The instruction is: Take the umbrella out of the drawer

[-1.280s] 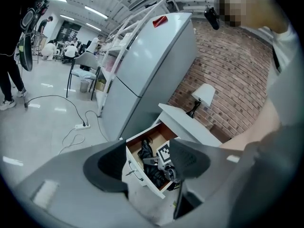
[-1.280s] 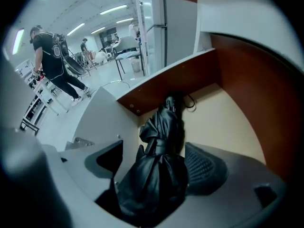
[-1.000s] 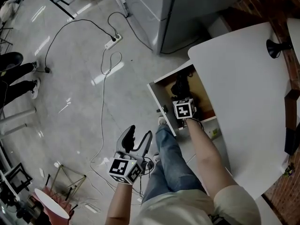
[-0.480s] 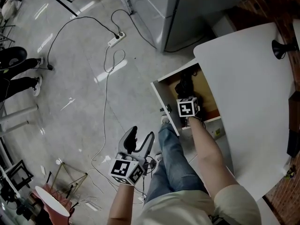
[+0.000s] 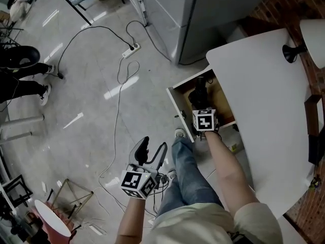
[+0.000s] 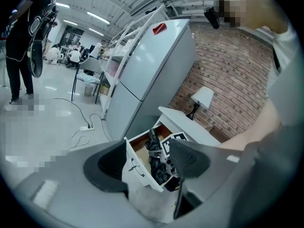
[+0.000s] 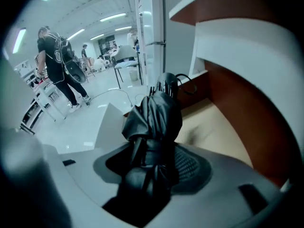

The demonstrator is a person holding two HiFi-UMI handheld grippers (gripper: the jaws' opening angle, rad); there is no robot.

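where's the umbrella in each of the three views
Head view: the umbrella is right of centre, a dark shape inside the open drawer.
Left gripper view: the umbrella is low in the centre, standing up out of the drawer.
Right gripper view: the umbrella fills the centre foreground, over the drawer's wooden floor.
Shared landmark: the open drawer.

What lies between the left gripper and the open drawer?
In the head view, the person's shoe and jeans-clad leg lie between the left gripper and the drawer.
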